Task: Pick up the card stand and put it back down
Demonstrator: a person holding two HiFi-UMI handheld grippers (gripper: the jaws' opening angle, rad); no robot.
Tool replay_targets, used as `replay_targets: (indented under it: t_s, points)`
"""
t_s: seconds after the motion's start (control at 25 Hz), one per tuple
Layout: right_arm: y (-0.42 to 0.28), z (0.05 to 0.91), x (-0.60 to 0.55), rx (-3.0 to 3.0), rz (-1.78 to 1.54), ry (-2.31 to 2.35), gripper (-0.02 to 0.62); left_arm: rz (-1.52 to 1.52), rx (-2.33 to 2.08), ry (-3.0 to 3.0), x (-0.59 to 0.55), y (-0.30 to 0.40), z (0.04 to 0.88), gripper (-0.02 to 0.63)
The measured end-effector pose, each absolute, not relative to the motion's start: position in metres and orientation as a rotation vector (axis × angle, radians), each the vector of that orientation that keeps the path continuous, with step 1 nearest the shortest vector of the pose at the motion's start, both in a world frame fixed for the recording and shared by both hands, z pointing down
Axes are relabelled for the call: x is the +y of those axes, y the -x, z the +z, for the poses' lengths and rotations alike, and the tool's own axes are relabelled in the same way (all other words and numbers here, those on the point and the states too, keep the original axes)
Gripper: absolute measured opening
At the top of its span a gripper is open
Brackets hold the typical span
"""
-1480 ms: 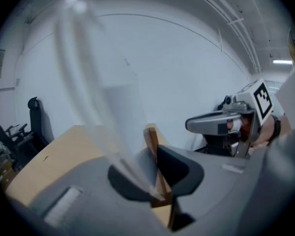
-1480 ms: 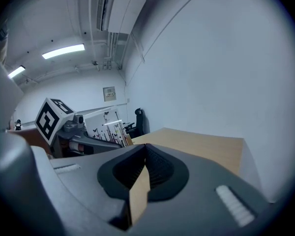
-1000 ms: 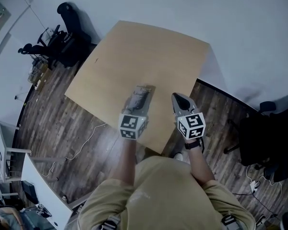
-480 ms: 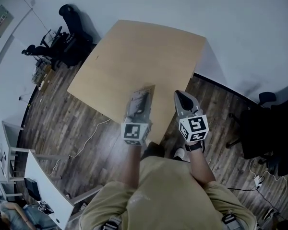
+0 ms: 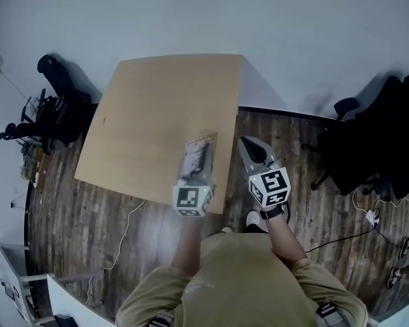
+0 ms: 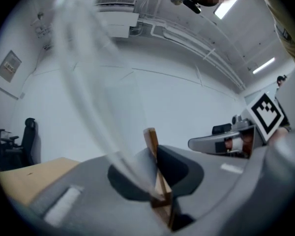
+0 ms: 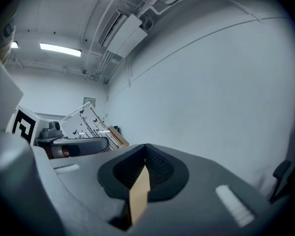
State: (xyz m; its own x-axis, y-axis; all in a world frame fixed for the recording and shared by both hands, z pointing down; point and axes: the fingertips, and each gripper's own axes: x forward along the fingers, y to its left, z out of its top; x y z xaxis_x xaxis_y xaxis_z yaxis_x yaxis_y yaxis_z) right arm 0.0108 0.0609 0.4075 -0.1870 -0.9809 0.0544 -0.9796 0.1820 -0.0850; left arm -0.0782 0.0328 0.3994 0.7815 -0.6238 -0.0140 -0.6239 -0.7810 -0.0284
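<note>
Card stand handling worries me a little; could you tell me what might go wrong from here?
1. The left tongs pinch the card stand only by its thin wooden base, with the tall clear panel reaching far beyond the grip; it may twist or slip.
2. It hangs over the table close to the near right corner; set down there, it could tip onto the floor.

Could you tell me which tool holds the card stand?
The left tool: its jaws clamp the clear acrylic card stand with wooden base; the right tool holds no stand.
</note>
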Motion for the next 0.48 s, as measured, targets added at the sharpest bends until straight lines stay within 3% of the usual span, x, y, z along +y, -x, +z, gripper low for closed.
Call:
replay_targets:
  t_s: [0.48]
  points:
    - [-0.062,0.455,0.107,2.183,-0.287,2.270,0.005,-0.091,0.708,3.116,0.057,0.010,0.452,0.041]
